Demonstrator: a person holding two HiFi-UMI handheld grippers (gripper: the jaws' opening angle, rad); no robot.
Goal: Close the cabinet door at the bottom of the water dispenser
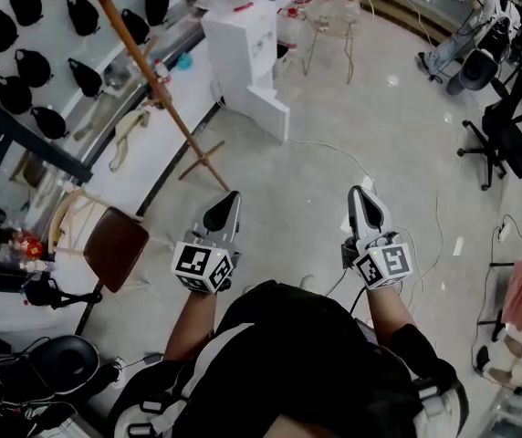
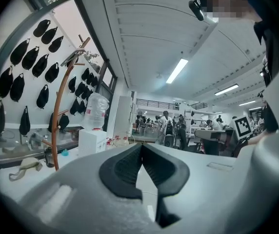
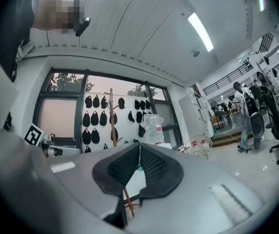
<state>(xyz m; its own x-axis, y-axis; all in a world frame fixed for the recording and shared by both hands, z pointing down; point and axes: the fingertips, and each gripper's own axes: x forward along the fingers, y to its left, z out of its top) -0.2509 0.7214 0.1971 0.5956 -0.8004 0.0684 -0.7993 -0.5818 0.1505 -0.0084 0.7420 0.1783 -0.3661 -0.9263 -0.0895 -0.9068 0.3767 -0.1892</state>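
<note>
Head view shows the water dispenser [image 1: 241,48] standing far ahead, its low cabinet door [image 1: 270,112] seemingly swung out; left tongs [image 1: 230,199] and right tongs [image 1: 361,195] are pressed together, empty, well apart from it; best step closer, then push the door's outer face squarely.

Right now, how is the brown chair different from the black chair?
The brown chair has a brown seat and a pale back frame; the black chair is dark all over, on a star base. In the head view, the brown chair stands at the left and the black chair at the far right. Nobody sits on either.
</note>
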